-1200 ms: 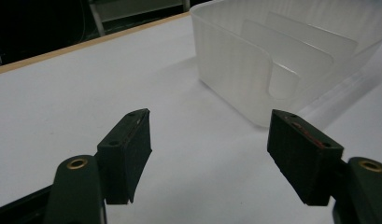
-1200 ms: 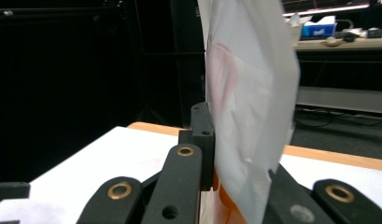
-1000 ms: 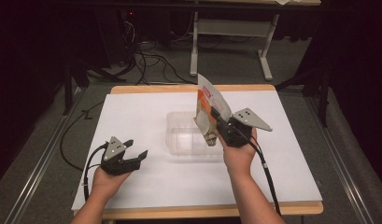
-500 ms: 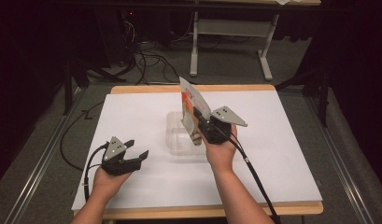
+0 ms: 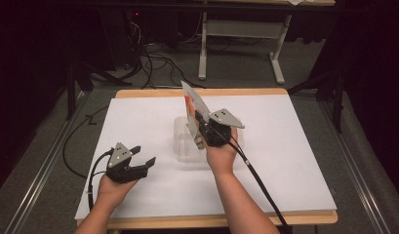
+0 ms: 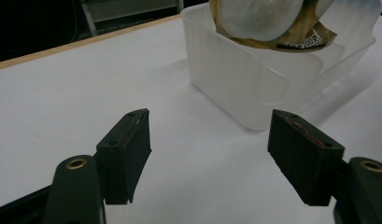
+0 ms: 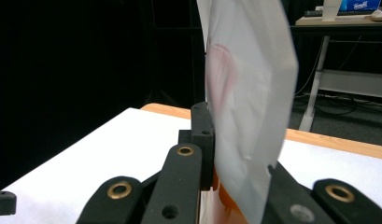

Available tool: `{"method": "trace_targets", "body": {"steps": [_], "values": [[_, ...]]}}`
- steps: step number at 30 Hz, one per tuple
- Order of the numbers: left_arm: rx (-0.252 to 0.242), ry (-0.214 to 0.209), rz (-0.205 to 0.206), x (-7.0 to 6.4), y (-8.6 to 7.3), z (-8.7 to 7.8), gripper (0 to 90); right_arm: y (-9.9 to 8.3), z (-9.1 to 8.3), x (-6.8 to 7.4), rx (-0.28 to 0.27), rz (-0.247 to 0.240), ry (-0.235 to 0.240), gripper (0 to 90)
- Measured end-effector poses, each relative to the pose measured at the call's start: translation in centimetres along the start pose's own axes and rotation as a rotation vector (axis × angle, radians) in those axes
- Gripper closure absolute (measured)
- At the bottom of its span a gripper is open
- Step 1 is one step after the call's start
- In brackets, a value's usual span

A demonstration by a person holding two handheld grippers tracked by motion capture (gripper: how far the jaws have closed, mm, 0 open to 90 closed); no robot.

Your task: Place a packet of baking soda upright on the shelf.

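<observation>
My right gripper is shut on a flat white packet with orange-red print, held upright on its edge. The packet stands over a clear plastic container in the middle of the white table. In the left gripper view the packet's lower end dips into the container's open top. The right gripper view has the packet pinched between the jaws of the right gripper. My left gripper rests open on the table left of the container, with nothing between the jaws of the left gripper.
The white table top has a wooden edge at the far side. Beyond it stand a table frame and loose cables on the floor. A cable trails from the right gripper toward the near edge.
The right gripper has carried the packet leftward, from right of the container to over it. The left gripper has stayed in place, still open.
</observation>
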State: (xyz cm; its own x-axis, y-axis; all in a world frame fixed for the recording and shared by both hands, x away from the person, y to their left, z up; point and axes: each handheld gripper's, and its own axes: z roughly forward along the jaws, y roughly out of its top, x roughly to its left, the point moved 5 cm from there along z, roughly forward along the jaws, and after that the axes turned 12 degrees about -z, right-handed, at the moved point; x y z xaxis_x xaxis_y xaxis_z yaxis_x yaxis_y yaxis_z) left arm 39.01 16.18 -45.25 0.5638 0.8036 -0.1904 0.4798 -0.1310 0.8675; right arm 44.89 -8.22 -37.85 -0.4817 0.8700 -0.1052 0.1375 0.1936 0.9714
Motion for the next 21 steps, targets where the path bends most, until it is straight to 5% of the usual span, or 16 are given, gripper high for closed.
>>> {"method": "trace_targets", "body": {"steps": [21], "values": [[0.009,-0.003,0.010,-0.2,-0.1,0.1,30.4,-1.9,1.1,1.1,0.021,0.000,0.024,90.0]]}}
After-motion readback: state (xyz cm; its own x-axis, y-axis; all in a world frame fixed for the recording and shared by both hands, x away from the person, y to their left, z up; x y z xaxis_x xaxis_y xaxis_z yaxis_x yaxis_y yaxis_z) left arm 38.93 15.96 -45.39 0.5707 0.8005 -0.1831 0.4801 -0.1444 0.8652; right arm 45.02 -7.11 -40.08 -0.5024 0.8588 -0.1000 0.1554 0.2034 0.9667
